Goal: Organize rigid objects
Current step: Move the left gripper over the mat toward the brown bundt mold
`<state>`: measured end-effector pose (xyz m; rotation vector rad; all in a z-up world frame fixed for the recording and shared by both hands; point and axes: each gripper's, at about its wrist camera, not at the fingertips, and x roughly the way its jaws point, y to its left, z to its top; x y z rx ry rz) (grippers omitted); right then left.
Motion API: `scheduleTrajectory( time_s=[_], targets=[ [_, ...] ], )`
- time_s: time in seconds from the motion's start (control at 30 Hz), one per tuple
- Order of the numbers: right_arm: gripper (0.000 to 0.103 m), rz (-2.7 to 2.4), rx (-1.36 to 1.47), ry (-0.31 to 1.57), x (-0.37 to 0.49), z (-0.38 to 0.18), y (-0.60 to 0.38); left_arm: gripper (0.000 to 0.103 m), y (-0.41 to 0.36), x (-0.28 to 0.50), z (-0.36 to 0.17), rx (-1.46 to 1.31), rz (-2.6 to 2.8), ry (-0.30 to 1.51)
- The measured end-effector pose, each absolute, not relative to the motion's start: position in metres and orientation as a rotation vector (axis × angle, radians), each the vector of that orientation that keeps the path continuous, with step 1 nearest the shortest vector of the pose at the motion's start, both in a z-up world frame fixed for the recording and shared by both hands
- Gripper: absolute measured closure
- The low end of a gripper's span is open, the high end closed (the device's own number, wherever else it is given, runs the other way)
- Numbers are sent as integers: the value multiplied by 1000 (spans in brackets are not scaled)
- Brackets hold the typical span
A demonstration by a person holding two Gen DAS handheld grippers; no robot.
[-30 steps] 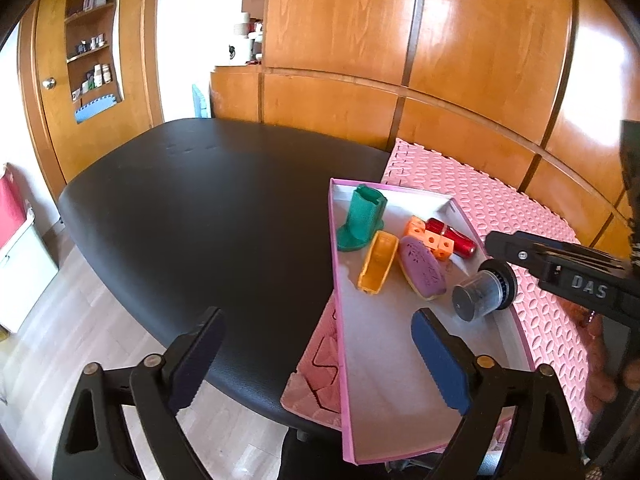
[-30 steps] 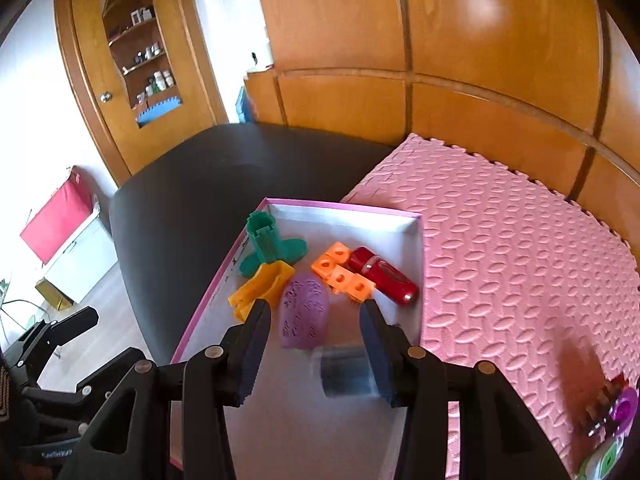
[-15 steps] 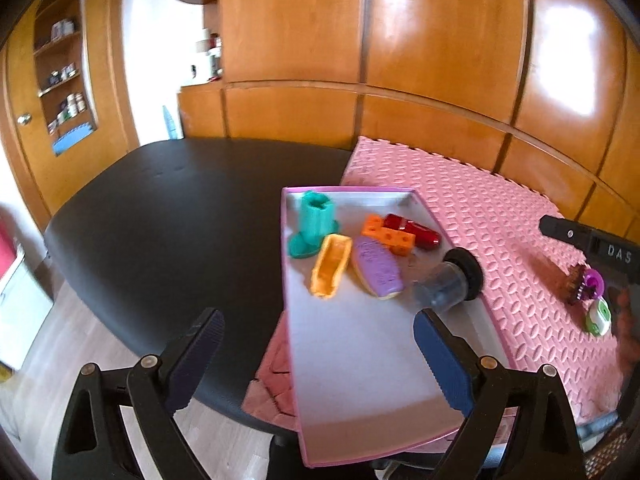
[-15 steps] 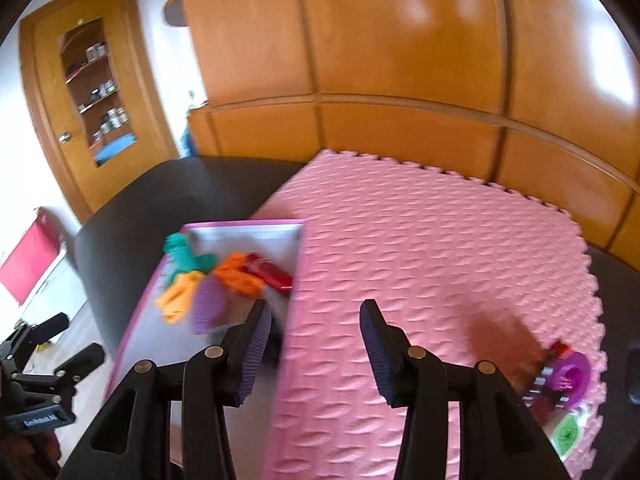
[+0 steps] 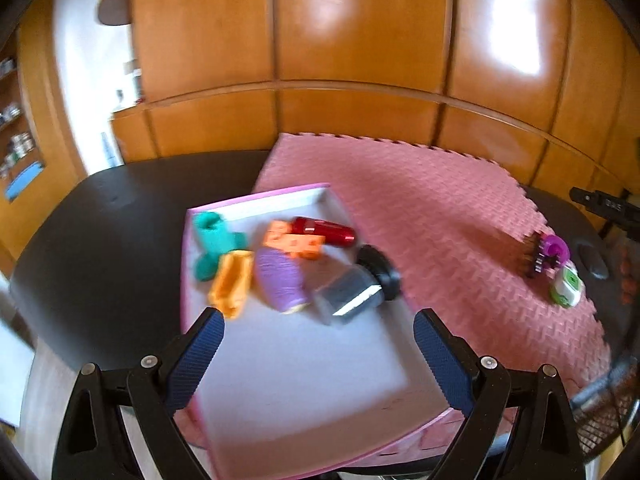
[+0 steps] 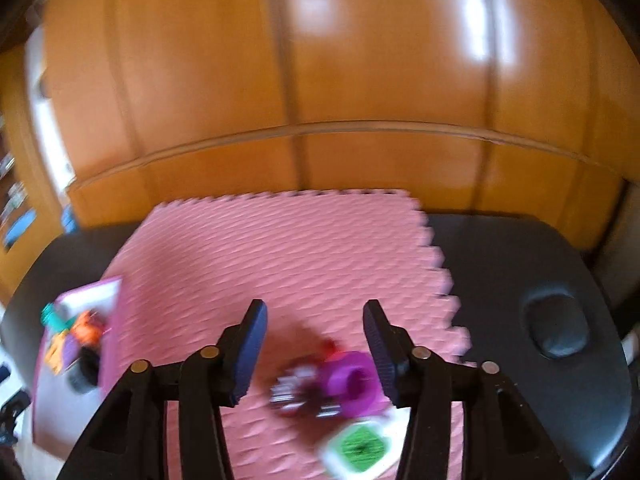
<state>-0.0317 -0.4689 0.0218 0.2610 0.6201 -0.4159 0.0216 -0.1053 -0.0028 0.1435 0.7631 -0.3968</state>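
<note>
A pink-rimmed tray (image 5: 280, 372) holds a teal piece (image 5: 212, 240), an orange scoop (image 5: 234, 286), a purple oval (image 5: 280, 280), an orange block (image 5: 294, 242), a red car (image 5: 324, 232) and a grey jar with a black lid (image 5: 354, 292) lying on its side. My left gripper (image 5: 318, 354) is open and empty above the tray's near half. My right gripper (image 6: 316, 344) is open and empty above a purple ring toy (image 6: 348, 380), a dark toy (image 6: 300, 394) and a white-and-green item (image 6: 358, 446) on the pink mat (image 6: 280, 248). The view is blurred.
The pink foam mat (image 5: 432, 216) covers the right part of a black table (image 5: 104, 232). A wooden panelled wall (image 5: 360, 60) stands behind. The tray shows at the left of the right wrist view (image 6: 64, 412). A recess (image 6: 556, 326) sits in the black tabletop at right.
My right gripper has let go of the grey jar, left it lying in the tray, and swung right over the mat to the purple toy. My left gripper has turned right.
</note>
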Motion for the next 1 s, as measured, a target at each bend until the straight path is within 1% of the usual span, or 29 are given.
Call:
scheduleTrajectory(
  time_s=[0.1,0.17,0.23,0.4,0.47,0.6,0.67,0.77,0.83,1.0],
  targets=[
    [52,-525,367,573,-53,5,-507,7,-124,18,2,170,-451,750],
    [52,-599,453,587,-61,-8,-527,7,-138,16,3,186,-483,746],
    [51,-599,596,570,-68,-15,-549,7,-153,14,3,203,-514,746],
    [51,-585,670,573,-74,-20,-561,8,-188,15,-7,232,-590,788],
    [51,-578,674,591,-72,-21,-562,13,-205,15,-13,253,-627,802],
    [51,-553,701,613,-71,-25,-559,18,-232,15,-23,269,-670,844],
    [51,-542,718,619,-70,-28,-559,25,-245,18,-29,268,-689,879],
    [51,-528,731,624,-69,-30,-560,32,-264,22,-34,262,-715,910],
    [51,-519,737,632,-67,-31,-560,34,-276,24,-36,261,-735,923],
    [51,-501,736,661,-62,-34,-559,34,-311,30,-36,240,-790,948]
  ],
)
